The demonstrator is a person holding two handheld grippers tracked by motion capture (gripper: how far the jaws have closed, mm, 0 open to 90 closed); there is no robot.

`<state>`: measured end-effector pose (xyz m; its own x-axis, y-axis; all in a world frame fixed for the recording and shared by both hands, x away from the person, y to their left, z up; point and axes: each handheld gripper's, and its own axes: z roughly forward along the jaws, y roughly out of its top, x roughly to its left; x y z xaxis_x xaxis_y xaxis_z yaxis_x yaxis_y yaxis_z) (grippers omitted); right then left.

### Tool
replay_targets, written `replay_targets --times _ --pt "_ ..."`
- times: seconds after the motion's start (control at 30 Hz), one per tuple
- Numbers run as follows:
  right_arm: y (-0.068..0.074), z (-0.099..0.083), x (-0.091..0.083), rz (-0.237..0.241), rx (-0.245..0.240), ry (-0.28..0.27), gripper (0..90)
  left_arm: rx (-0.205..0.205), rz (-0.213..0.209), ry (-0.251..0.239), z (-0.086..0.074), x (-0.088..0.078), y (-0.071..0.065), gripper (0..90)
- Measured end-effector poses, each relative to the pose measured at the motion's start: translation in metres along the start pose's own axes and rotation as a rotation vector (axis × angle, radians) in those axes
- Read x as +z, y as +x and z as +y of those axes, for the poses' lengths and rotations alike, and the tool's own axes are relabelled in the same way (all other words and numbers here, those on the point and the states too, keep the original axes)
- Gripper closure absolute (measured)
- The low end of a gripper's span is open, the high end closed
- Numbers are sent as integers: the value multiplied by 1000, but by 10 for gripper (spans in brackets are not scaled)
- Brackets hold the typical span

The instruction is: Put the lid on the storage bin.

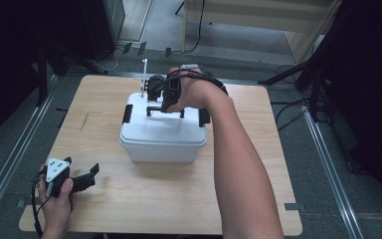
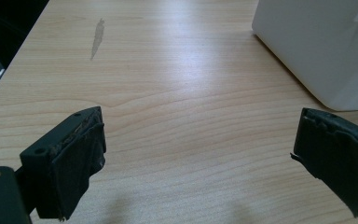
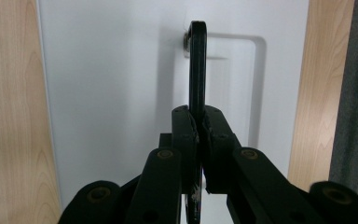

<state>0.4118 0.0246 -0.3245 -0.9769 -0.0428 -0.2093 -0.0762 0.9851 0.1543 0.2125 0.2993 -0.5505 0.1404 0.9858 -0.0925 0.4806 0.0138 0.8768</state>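
A white plastic box (image 1: pixel 161 142) with a white lid and black side latches stands in the middle of the wooden table (image 1: pixel 129 199). A black carrying handle (image 1: pixel 154 108) stands upright on its lid. My right gripper (image 1: pixel 166 105) reaches down from above and is shut on that black handle (image 3: pixel 196 70), which runs up between the jaws against the white lid (image 3: pixel 116 84). My left gripper (image 1: pixel 87 175) rests near the table's front left corner, open and empty, its pads (image 2: pixel 77 168) spread wide over bare wood. The box's corner (image 2: pixel 321 46) shows at upper right in the left gripper view.
A thin white rod (image 1: pixel 143 77) stands upright at the box's far left corner. A dark scuff (image 2: pixel 97 38) marks the table left of the box. Cables and dark stands lie on the floor beyond the table's far and right edges.
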Motion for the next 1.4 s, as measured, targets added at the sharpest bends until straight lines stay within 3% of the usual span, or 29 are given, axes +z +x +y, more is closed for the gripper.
replay_targets --times 0.5,0.7,0.77,0.87,0.93,0.97,1.03,1.13,1.17,1.2,1.3,1.33,1.4 --pt "1 8 12 13 6 11 855 -5 -1 -6 0 0 0 29" --pt "1 6 14 10 6 -20 838 -5 -1 -5 0 1 0 29" --pt "2 4 14 5 20 -17 757 -5 -1 -4 0 1 0 28" --pt "4 1 17 52 17 -22 599 -5 0 -2 0 1 0 28" --pt "6 0 18 85 19 -24 568 -4 0 -1 0 1 0 28" --pt "9 -1 16 106 11 -36 510 -5 0 -2 0 1 0 28" --pt "10 -2 15 112 14 -36 469 -5 0 -3 0 1 0 28" --pt "11 -5 12 96 45 -32 303 -5 0 -2 0 1 0 28" --pt "11 -9 9 59 60 -29 180 -6 0 -4 0 1 0 28" --pt "11 -9 9 59 60 -29 180 -7 0 -3 0 1 0 28" --pt "11 -16 4 43 100 -37 66 -5 0 -2 0 1 0 28" --pt "10 -20 2 59 123 -42 6 -4 -1 -2 0 1 0 28" --pt "9 -26 0 81 145 -47 0 -3 -1 -2 0 1 0 28"
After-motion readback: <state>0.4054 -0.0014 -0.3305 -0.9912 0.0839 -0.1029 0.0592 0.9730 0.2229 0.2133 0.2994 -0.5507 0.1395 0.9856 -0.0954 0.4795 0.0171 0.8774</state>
